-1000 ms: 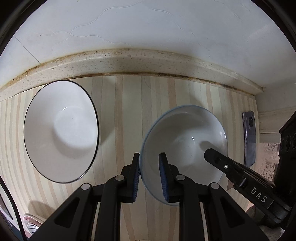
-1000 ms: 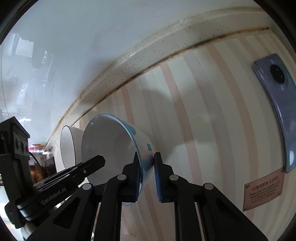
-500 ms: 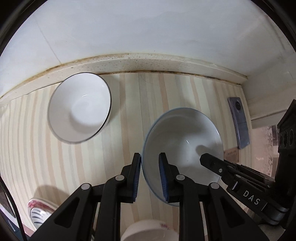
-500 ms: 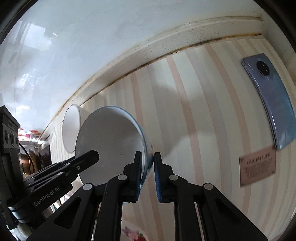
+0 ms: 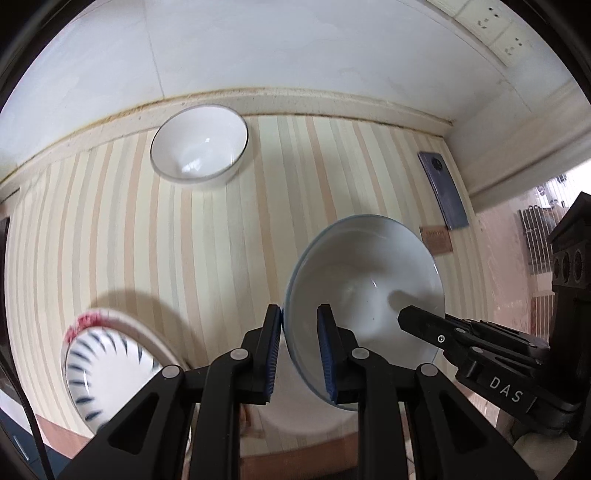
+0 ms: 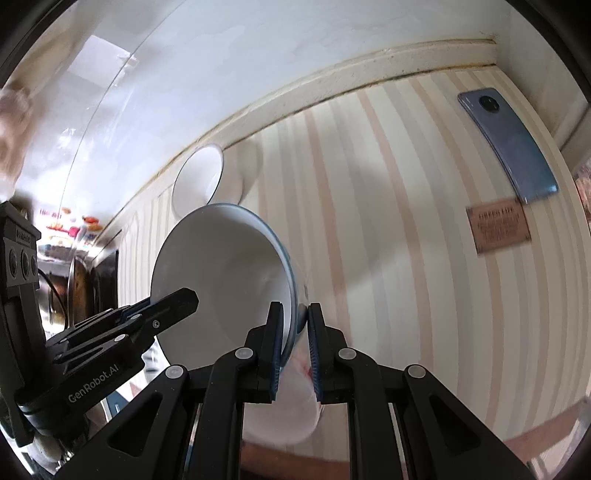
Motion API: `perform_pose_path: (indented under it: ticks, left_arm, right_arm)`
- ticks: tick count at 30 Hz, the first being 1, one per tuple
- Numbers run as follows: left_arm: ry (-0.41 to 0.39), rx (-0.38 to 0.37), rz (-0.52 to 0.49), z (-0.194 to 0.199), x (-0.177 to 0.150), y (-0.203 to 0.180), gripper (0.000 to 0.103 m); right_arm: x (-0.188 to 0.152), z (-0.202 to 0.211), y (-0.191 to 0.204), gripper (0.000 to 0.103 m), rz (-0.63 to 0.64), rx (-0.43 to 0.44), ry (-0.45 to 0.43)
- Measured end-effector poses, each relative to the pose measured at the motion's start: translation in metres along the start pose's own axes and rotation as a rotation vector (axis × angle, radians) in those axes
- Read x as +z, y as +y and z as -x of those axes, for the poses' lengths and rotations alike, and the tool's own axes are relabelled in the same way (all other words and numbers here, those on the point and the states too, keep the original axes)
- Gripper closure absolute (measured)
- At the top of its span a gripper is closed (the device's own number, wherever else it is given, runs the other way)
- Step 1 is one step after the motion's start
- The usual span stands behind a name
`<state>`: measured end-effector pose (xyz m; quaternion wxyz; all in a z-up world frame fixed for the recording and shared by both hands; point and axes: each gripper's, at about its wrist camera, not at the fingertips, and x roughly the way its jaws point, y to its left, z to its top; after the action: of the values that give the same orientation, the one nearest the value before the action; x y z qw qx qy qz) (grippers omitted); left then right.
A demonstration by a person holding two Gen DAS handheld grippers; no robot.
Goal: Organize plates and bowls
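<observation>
I hold a white bowl with a thin blue rim (image 5: 362,280) (image 6: 221,266) in the air above the striped counter, tilted. My left gripper (image 5: 299,308) is shut on its near-left rim, one pad inside and one outside. My right gripper (image 6: 294,306) is shut on the opposite rim; its fingers (image 5: 424,323) reach into the bowl from the right. A white bowl with a dark rim (image 5: 199,147) (image 6: 197,177) stands by the back wall. At lower left sits a bowl with blue dashes (image 5: 103,365) on a red-edged plate (image 5: 122,321).
A white dish (image 5: 295,413) (image 6: 284,413) lies partly hidden under the held bowl at the counter's front edge. A blue-grey phone (image 5: 443,192) (image 6: 509,147) and a brown label (image 5: 437,240) lie at the right. Wall sockets (image 5: 498,33) are at upper right.
Both grippers have risen and drawn back toward the counter's front with the blue-rimmed bowl. The dark-rimmed bowl now looks farther off. The dashed bowl, plate and white dish have come into view.
</observation>
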<state>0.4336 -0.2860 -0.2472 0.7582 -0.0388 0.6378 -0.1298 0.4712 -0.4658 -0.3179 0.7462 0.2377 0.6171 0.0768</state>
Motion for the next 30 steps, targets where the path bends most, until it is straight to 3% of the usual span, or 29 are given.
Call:
perform_pose_path:
  ticks: [12, 30]
  left_arm:
    - [0.064, 0.019, -0.018, -0.014, -0.05, 0.01, 0.085]
    - [0.122, 0.058, -0.036, -0.046, -0.059, 0.012, 0.085]
  right_arm:
    - [-0.077, -0.005, 0.0, 0.089, -0.009, -0.004, 0.076]
    - [-0.088, -0.038, -0.001, 0.088, -0.017, -0.06, 0.115]
